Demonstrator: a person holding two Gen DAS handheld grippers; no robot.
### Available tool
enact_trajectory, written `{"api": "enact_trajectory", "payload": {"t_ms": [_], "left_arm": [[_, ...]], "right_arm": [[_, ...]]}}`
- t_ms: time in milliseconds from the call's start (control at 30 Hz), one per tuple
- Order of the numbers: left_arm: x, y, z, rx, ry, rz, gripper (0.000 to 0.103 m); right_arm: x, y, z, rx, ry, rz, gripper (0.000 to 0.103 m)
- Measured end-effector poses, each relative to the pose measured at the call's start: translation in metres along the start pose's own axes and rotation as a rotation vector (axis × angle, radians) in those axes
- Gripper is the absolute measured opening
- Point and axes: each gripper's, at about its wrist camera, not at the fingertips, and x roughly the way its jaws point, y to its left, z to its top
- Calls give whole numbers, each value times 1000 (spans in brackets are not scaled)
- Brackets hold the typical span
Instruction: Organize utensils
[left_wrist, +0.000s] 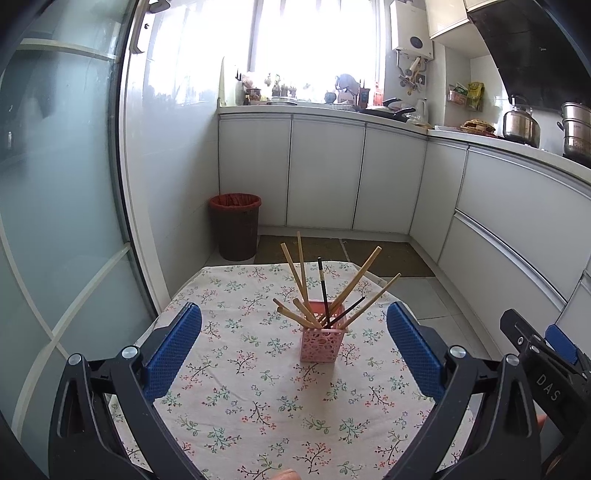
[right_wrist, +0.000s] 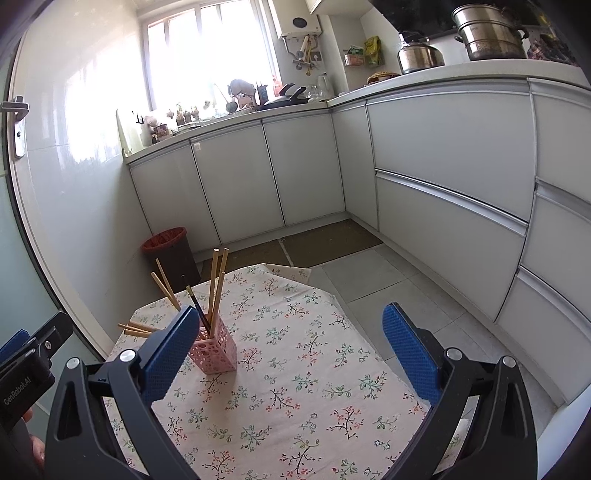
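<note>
Claws first: left claw (left_wrist: 293, 345) spread wide, blue textured pads apart, nothing between them, hovering over near part of the bench (left_wrist: 236, 398). Bench covered in a pale floral cloth.

Chopsticks (left_wrist: 349, 291) all stand in the pink holder (left_wrist: 320, 339), mid-bench, between the left claw's pads in the left wrist view. Most are light bamboo, plain, square-ish tops; two are dark, thin, black-brown. They splay out like a fan: some lean left and low over the rim, two nearly upright, dark ones in the middle, two long ones lean right. Holder is a small square pink plastic basket with cut-out holes in its walls, upright, standing on the cloth.

Right claw (right_wrist: 290, 347) also spread wide, gripping nothing, over the right part of the bench (right_wrist: 303, 387). From its camera the holder (right_wrist: 218, 350) sits just behind its left pad, partly hidden by it, with the chopsticks (right_wrist: 218, 288) rising above the pad.

Left of the far end of the bench, on the floor by the wall, a dark bin (left_wrist: 235, 229) with a red liner; contents cannot be told. On the kitchen counter at right, a steel kettle (right_wrist: 419, 55) and a stacked steel pot (right_wrist: 489, 33).
</note>
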Motion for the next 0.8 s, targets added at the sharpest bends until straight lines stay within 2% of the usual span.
{"api": "enact_trajectory", "payload": {"t_ms": [800], "left_arm": [[4,1,-1,-5,13,6,96]], "right_arm": [[3,0,-3,8,21,7,97]]}}
